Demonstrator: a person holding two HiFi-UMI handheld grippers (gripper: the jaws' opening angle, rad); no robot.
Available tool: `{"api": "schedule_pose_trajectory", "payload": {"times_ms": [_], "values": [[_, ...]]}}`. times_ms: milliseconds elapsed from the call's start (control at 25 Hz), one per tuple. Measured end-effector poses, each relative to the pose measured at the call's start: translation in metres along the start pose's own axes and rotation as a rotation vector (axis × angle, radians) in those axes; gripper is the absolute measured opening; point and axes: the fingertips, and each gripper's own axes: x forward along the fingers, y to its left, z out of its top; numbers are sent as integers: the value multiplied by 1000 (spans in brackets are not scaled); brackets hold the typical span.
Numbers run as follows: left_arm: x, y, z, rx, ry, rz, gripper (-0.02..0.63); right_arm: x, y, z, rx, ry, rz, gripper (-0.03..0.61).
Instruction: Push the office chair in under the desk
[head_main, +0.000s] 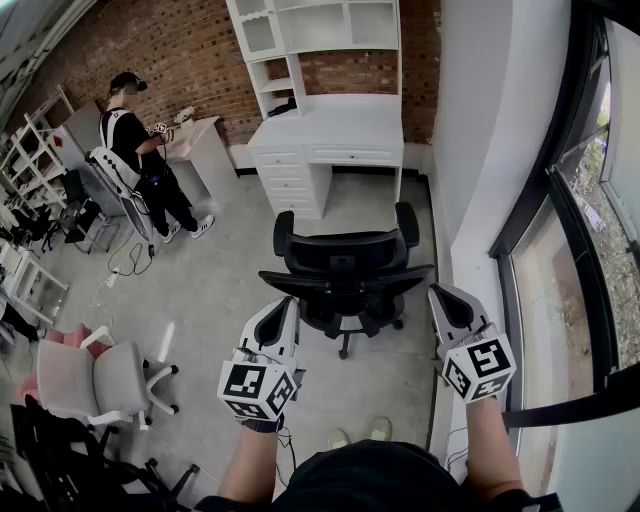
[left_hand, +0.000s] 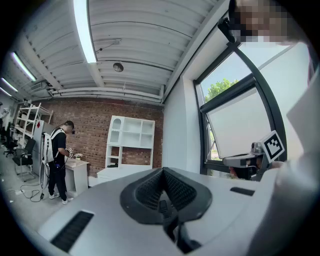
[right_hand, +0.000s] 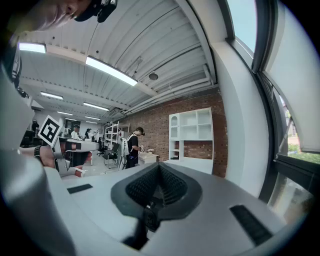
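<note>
Grey floor (head_main: 225, 275) bears office chair (head_main: 345, 265) (black) — and desk (head_main: 335, 128).

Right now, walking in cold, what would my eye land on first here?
The black office chair stands in mid-floor, pulled out from the white desk against the brick wall. Nearer the camera, the left gripper and right gripper hover on either side, tongs shut and empty. A person stands at far left.

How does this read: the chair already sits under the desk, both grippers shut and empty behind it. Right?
Not quite. The head view shows the chair standing on open floor, short of the desk, not under it. The left gripper and right gripper are shut and empty behind it.
</note>
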Motion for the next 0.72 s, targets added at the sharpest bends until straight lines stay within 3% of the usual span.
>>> {"api": "schedule_pose_trajectory", "payload": {"times_ms": [400,720], "values": [[0,-3,-2,0,8,-3,6,0,1,-2,-2,5,9,5],[5,-13,-12,-21,5,-52,7,0,2,-11,-21,26,56,5]]}}
